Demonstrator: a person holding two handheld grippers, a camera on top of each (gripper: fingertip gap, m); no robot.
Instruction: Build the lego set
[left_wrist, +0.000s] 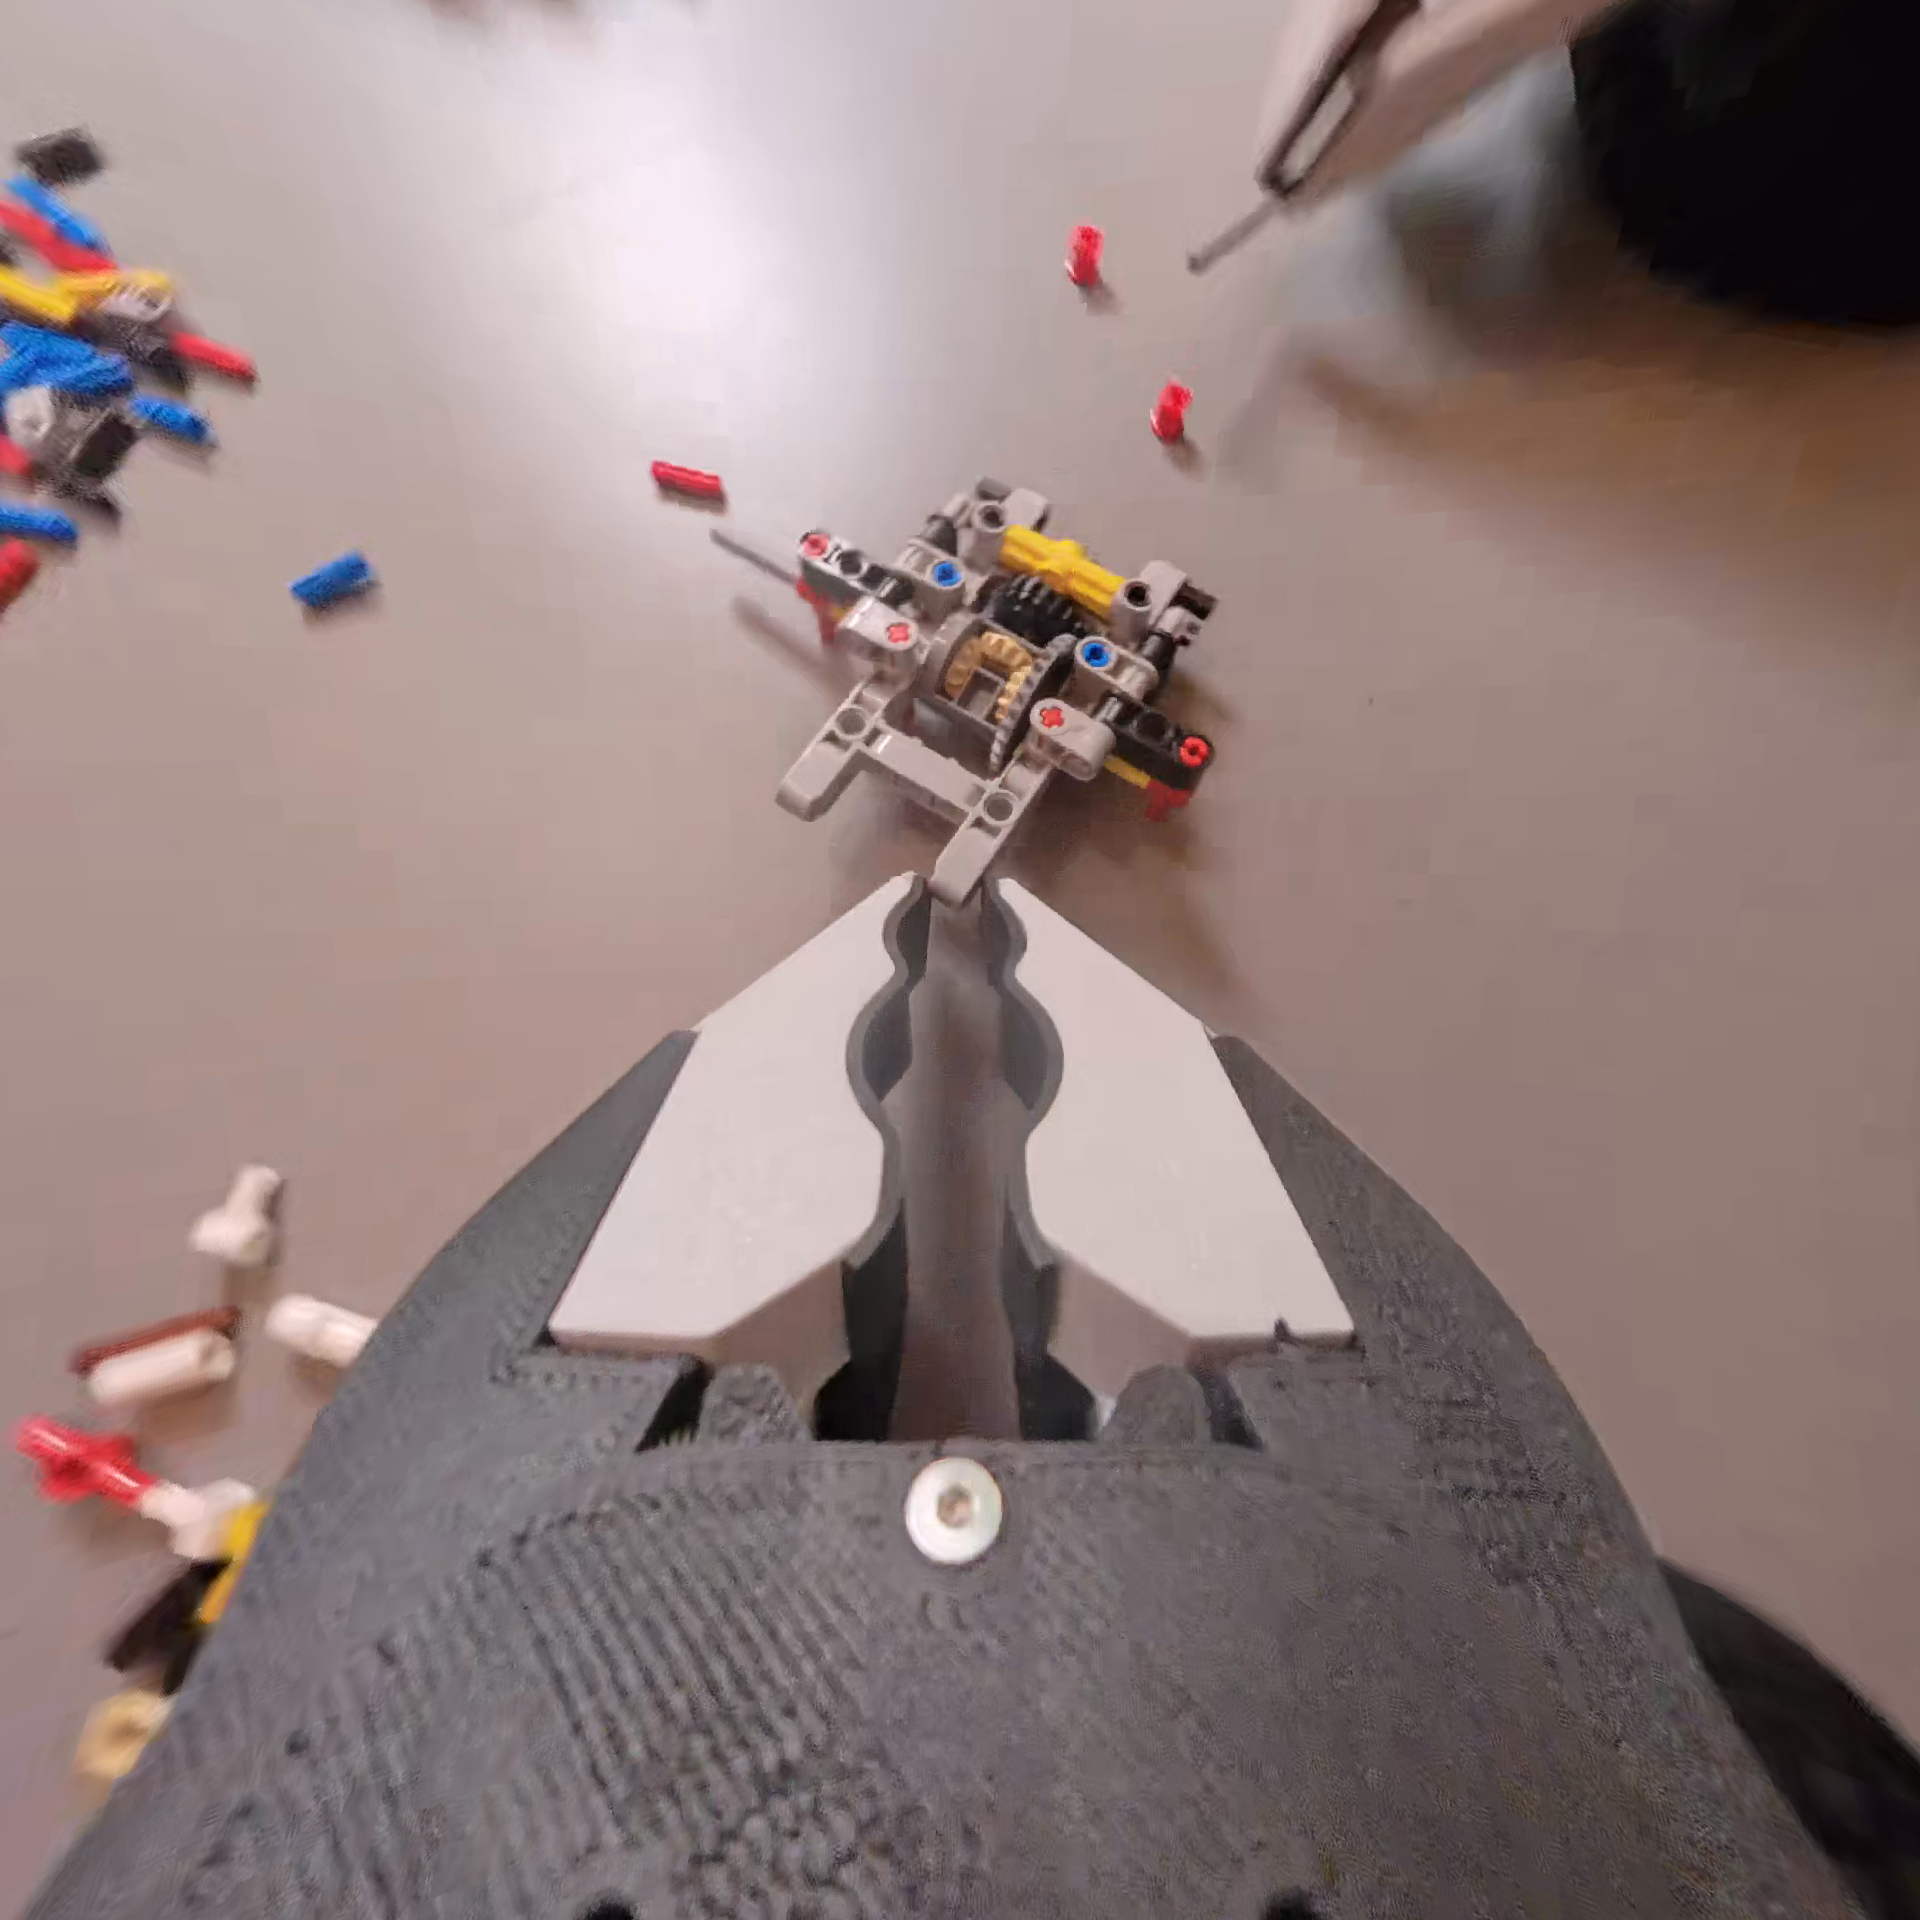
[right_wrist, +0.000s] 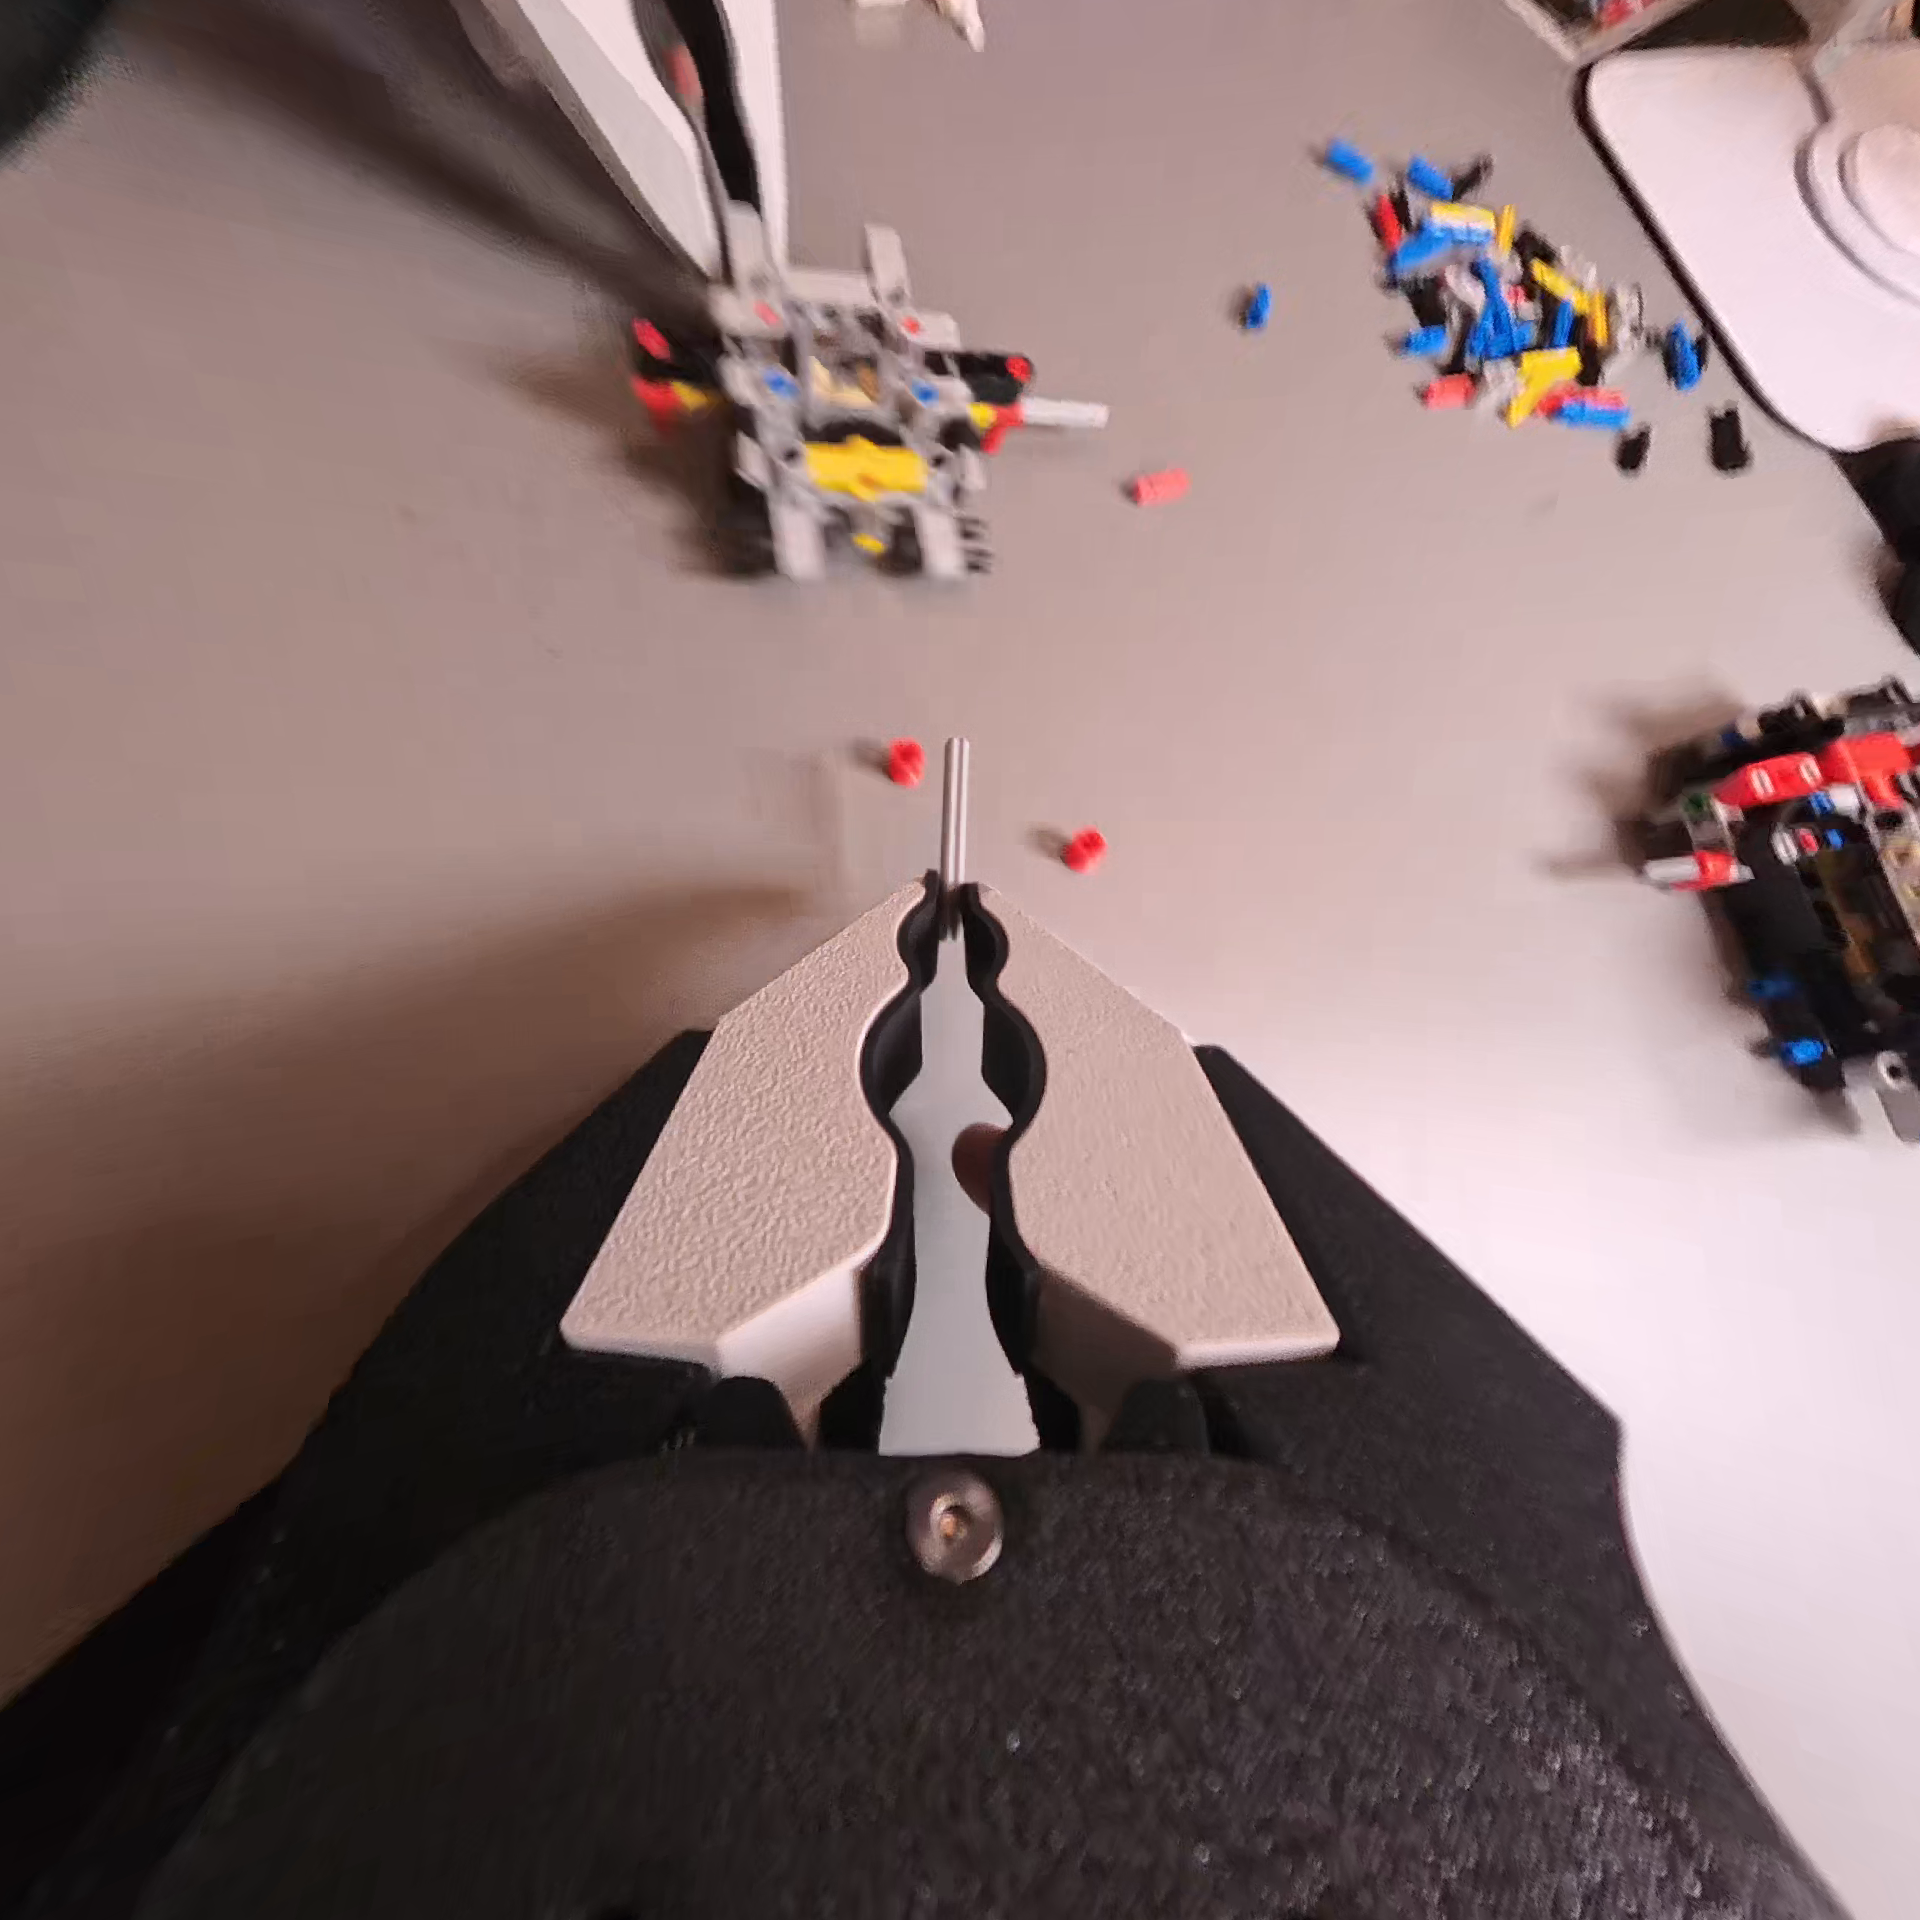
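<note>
A grey lego gear assembly (left_wrist: 997, 665) with yellow, black and red parts lies on the table. My left gripper (left_wrist: 958, 883) is shut on the tip of its grey frame arm. The assembly also shows in the right wrist view (right_wrist: 842, 416), with the left gripper (right_wrist: 743, 255) on its far side. My right gripper (right_wrist: 954, 899) is shut on a thin grey axle (right_wrist: 954, 805) that sticks forward, above the table. In the left wrist view the right gripper (left_wrist: 1283, 182) shows blurred at the top right with the axle (left_wrist: 1231, 239).
Two small red bushes (right_wrist: 904, 761) (right_wrist: 1083, 847) lie near the axle. A red pin (left_wrist: 686, 483) and a blue pin (left_wrist: 332, 579) lie left of the assembly. Piles of loose parts (left_wrist: 83, 343) (right_wrist: 1507, 312), white pieces (left_wrist: 239, 1288), a second build (right_wrist: 1808, 883), a white tray (right_wrist: 1745, 229).
</note>
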